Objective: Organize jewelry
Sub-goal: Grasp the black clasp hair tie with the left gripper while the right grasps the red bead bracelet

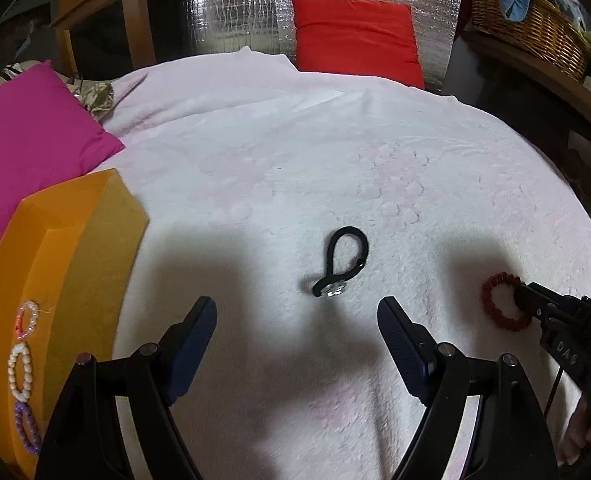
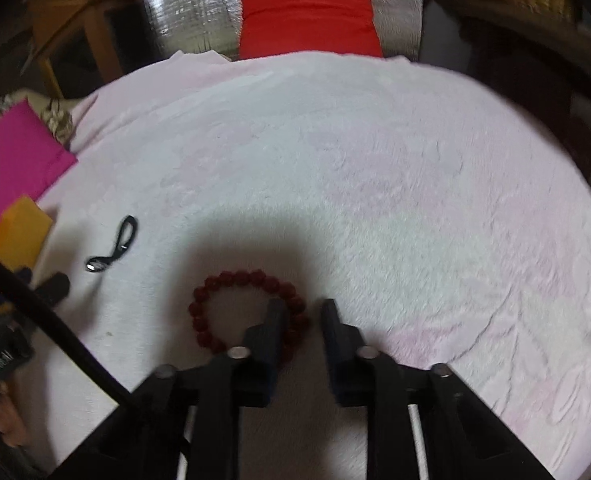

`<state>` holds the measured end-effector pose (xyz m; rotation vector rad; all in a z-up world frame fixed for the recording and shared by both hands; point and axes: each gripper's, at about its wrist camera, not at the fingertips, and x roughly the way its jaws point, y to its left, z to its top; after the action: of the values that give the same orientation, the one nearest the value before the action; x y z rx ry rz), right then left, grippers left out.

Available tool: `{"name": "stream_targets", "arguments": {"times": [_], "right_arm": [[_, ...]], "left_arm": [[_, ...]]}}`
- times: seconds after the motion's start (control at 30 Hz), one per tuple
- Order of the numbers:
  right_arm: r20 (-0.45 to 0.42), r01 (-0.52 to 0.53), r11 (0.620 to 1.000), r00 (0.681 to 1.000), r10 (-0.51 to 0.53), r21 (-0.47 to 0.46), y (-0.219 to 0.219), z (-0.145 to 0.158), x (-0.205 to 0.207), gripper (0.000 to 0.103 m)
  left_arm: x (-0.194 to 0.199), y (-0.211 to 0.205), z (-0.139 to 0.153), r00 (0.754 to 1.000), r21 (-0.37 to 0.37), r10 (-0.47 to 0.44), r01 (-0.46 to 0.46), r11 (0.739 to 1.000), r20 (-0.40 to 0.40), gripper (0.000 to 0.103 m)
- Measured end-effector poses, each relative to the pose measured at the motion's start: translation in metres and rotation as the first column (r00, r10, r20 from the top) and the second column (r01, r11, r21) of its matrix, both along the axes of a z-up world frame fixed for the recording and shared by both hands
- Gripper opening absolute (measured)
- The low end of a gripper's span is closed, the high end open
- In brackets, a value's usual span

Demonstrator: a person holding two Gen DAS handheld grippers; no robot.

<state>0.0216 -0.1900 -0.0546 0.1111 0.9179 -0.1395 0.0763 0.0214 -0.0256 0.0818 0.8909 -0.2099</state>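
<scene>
A black band [image 1: 349,230] [image 2: 130,225] with a silver charm lies on the pale pink blanket [image 1: 295,152], just ahead of my left gripper [image 1: 297,306], whose jaws stand wide apart and hold nothing. A dark red bead bracelet [image 1: 486,294] [image 2: 231,278] lies to its right. My right gripper [image 2: 302,305] [image 1: 521,294] straddles the bracelet's right side, one finger inside the loop and one outside. A narrow gap shows and the pads do not press the beads. An orange box [image 1: 75,240] [image 2: 19,228] at the left carries a pink [image 1: 27,318], a white [image 1: 19,372] and a purple bracelet [image 1: 27,426].
A magenta pillow [image 1: 27,128] lies behind the orange box. A red cushion [image 1: 355,32] leans on a silver foil wall at the back. A wicker basket [image 1: 527,28] sits on a shelf at the far right, with wooden furniture at the far left. A hand [image 1: 575,432] holds the right gripper.
</scene>
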Motion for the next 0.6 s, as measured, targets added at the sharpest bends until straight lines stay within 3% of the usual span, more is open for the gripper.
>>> {"name": "stream_targets", "arguments": {"times": [0.17,0.4,0.5,0.53,0.6], "right_arm": [[0.042,0.016,0.997,0.999,-0.013,-0.073,-0.004,0.002,0.001,0.011],[0.035,0.102,0.995,0.994,-0.102,0.022,-0.04,0.005,0.005,0.011],[0.032,0.122,0.991,0.992,-0.124,0.056,-0.049,0.004,0.006,0.011],[0.031,0.127,0.99,0.991,-0.13,0.063,-0.05,0.005,0.006,0.011],[0.029,0.133,0.988,0.99,-0.135,0.073,-0.052,0.005,0.006,0.011]], "left_arm": [[0.014,-0.008,-0.01,0.999,-0.046,-0.011,0.009,0.999,-0.041,0.083],[0.029,-0.011,-0.023,0.998,-0.075,-0.001,-0.004,0.997,-0.057,0.081],[0.032,-0.013,-0.028,0.998,-0.074,-0.004,-0.001,0.997,-0.066,0.062],[0.033,-0.014,-0.031,0.997,-0.077,-0.013,0.006,0.997,-0.081,0.05],[0.035,-0.016,-0.034,0.995,-0.091,-0.028,0.02,0.996,-0.093,0.042]]}}
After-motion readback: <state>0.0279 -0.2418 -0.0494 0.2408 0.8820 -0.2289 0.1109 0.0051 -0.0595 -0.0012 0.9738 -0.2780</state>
